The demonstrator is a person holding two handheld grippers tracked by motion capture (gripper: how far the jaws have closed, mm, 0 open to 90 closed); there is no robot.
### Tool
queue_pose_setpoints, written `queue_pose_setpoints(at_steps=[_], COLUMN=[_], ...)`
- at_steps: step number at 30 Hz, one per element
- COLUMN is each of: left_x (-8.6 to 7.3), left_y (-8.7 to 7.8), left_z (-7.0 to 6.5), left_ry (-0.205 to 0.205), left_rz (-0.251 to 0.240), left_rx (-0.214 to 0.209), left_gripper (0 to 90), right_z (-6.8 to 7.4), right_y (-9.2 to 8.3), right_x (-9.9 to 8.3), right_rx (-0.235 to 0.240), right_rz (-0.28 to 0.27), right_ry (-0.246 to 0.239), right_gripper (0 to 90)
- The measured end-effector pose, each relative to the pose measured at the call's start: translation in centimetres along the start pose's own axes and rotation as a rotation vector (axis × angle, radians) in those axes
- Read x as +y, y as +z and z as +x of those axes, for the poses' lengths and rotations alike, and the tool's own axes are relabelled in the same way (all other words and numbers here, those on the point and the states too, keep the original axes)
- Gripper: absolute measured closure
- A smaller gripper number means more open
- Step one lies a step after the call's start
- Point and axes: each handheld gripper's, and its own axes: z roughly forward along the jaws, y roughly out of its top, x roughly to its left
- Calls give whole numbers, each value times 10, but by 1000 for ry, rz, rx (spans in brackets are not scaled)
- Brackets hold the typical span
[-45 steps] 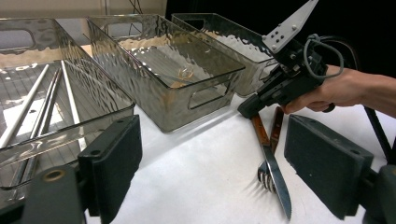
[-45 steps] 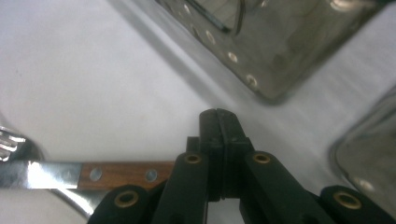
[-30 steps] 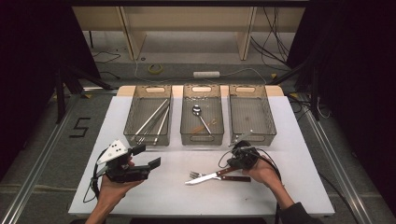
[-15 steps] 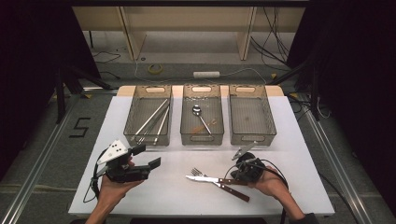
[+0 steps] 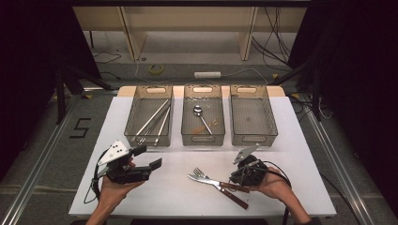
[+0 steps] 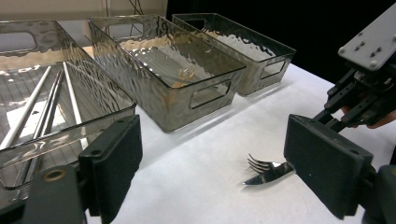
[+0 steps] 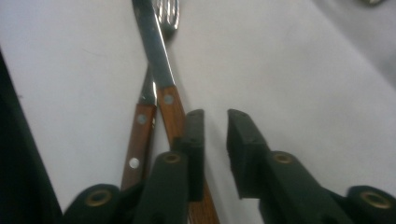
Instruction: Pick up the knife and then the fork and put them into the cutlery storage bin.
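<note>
A knife (image 5: 206, 180) and a fork (image 5: 226, 192), both with wooden handles, lie crossed on the white table (image 5: 291, 140) at the front. My right gripper (image 5: 233, 179) sits at their handle ends. Its jaws have just been opening. In the right gripper view the right gripper (image 7: 215, 126) shows a narrow gap with nothing in it; the knife handle (image 7: 173, 112) runs beside and under one jaw, the fork handle (image 7: 139, 135) further left. My left gripper (image 5: 150, 157) is held above the table's front left, open wide and holding nothing (image 6: 222, 172).
Three clear bins stand in a row at the back: the left bin (image 5: 136, 105) holds long metal sticks, the middle bin (image 5: 186, 112) a spoon (image 5: 198, 111), the right bin (image 5: 267, 117) nothing. Bare table lies between the bins and the cutlery.
The right gripper shifted slightly toward the front edge and its jaws parted. The fork's handle swung toward the front edge, so knife and fork now cross. The left gripper stayed put.
</note>
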Motion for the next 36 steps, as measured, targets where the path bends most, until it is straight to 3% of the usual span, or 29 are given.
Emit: queue_pose_setpoints(at_steps=[7, 11, 24, 36], left_x=[0, 0, 1, 1], left_y=[-1, 0, -1, -1], left_z=[0, 0, 0, 0], left_ry=[2, 2, 5, 5], left_rz=[-9, -11, -13, -13], left_rx=[-3, -5, -6, -7], left_gripper=[189, 188, 188, 188], right_z=[4, 6, 6, 9], right_y=[-4, -2, 6, 13], right_x=[6, 9, 13, 13], right_rx=[-19, -28, -23, 13], right_rz=[-7, 6, 59, 113], right_ry=[-33, -43, -61, -101], right_gripper=[457, 401, 409, 549])
